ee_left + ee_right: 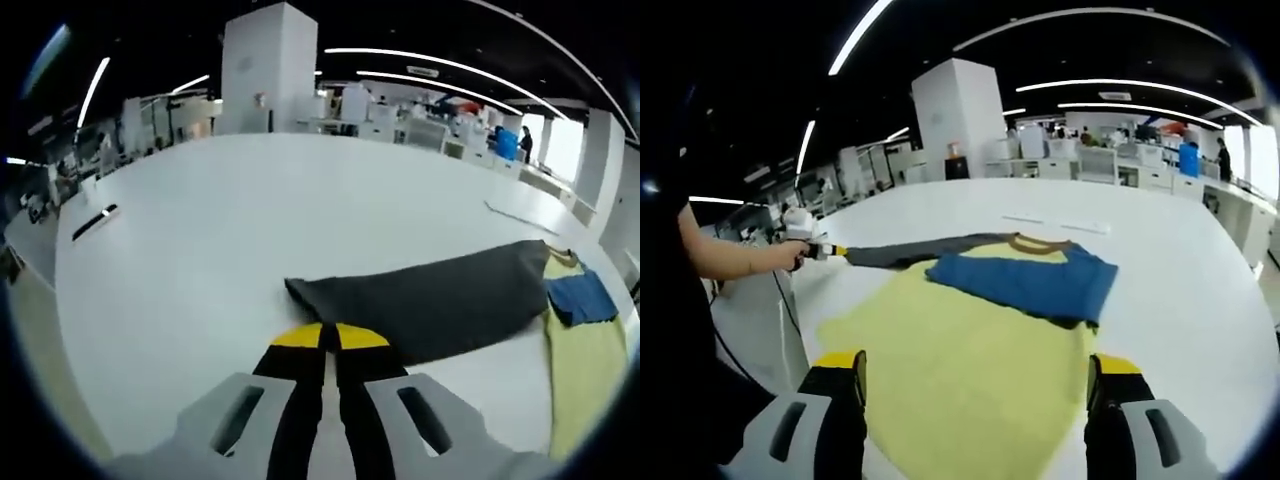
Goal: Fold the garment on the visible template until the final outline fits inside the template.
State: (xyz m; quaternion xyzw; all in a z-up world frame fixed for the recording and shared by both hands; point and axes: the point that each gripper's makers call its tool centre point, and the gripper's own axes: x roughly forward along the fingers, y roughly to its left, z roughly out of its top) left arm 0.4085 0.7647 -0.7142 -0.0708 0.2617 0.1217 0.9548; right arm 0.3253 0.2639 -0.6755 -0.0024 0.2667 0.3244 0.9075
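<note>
One shirt (970, 330) lay on the bench (250, 220); the left tongs (328, 340) were shut beside its grey sleeve (430, 295), and the right tongs (975, 385) gaped wide, holding nothing

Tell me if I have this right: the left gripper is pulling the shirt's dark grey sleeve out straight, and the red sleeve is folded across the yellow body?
Not quite. The folded sleeve is blue, not red, as the right gripper view shows. The rest holds: the left gripper holds the dark grey sleeve stretched out from the yellow body.
</note>
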